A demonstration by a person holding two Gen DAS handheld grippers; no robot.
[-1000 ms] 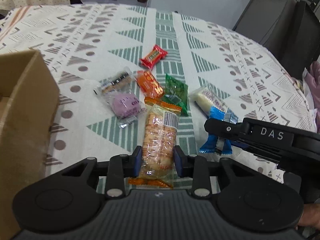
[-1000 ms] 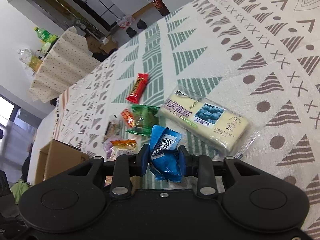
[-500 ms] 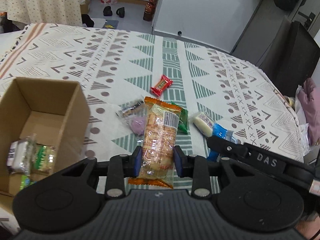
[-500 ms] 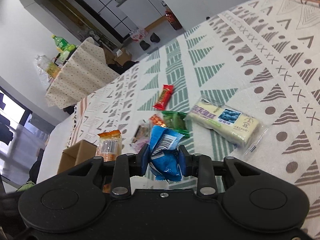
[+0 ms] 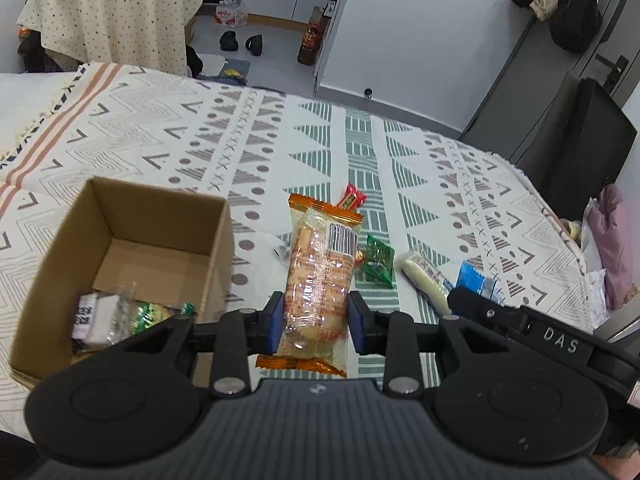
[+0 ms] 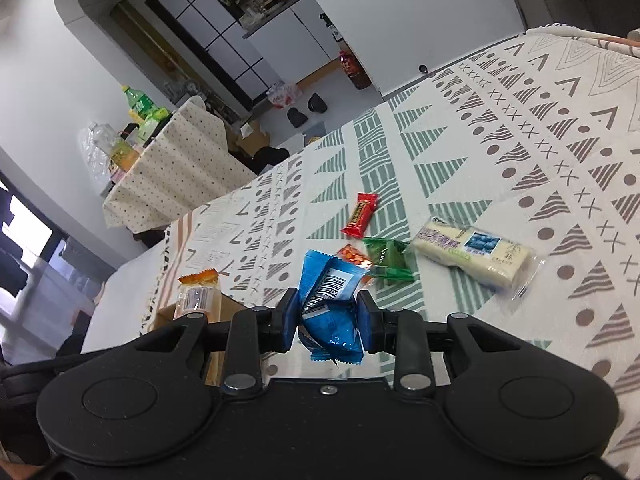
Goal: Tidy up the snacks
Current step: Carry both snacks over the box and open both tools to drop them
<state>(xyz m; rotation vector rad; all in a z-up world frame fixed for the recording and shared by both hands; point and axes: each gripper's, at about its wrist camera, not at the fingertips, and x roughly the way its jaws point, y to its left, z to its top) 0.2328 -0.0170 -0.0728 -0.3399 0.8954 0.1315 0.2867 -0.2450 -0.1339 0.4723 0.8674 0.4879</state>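
My left gripper is shut on an orange-ended cracker pack, held in the air just right of an open cardboard box that holds a few wrapped snacks. My right gripper is shut on a blue snack packet, also lifted; from the left wrist view it shows at the right. On the patterned cloth lie a red bar, a green packet, a small orange packet and a white blueberry cake pack. The cracker pack and box corner appear at the left of the right wrist view.
The snacks rest on a bed-like surface covered by a patterned cloth. A dark cabinet stands at the right, a dotted-cloth table behind. Shoes and a bottle are on the floor beyond.
Both grippers have risen from the cloth with their packs. The left one moved up and left, so the open box and its contents have come into view.
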